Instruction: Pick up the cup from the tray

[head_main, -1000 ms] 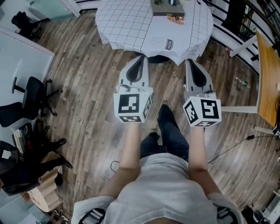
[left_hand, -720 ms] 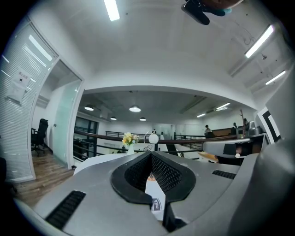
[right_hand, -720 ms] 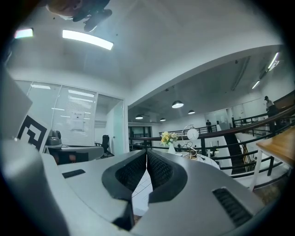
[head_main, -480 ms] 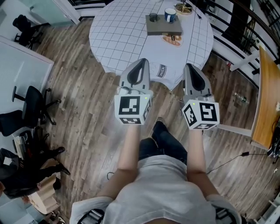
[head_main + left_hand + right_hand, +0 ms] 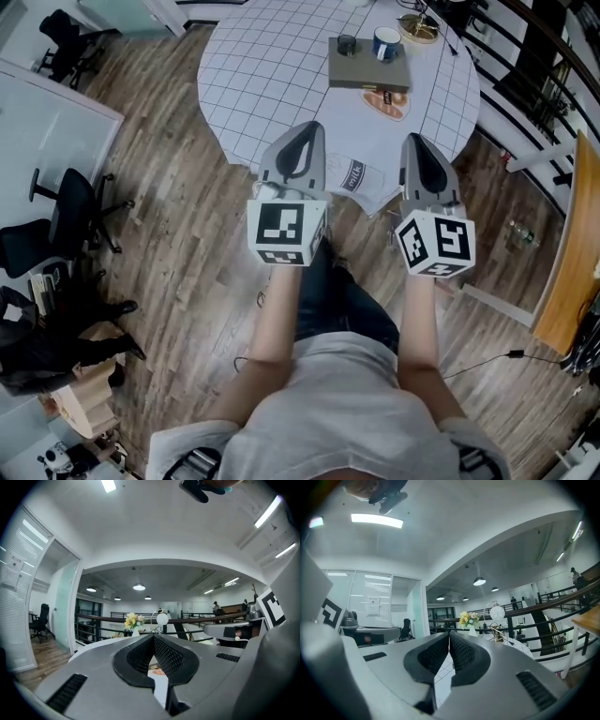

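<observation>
Looking down through the head view, I see the blue cup standing on the grey tray, at the tray's 1 o'clock corner, with a small dark glass beside it at 9 o'clock. The tray lies on the round table under a checked cloth. The cup is well apart from both claws: at about 1 o'clock from the left gripper and near 12 o'clock from the right gripper. Both claws sit over the table's near edge. An orange dish touches the tray's near side. A small label on the hanging cloth seems to read "milk", though it is tiny.

In the left gripper view, the left claw is pressed fully together with nothing in it. I cannot pick out the cup here. Yellow flowers and a white globe lamp show at 12 o'clock.

In the right gripper view, the right claw is likewise closed tight and empty. The flowers stand at 1 o'clock. A sheet of paper on the glass wall carries print I cannot read.
</observation>
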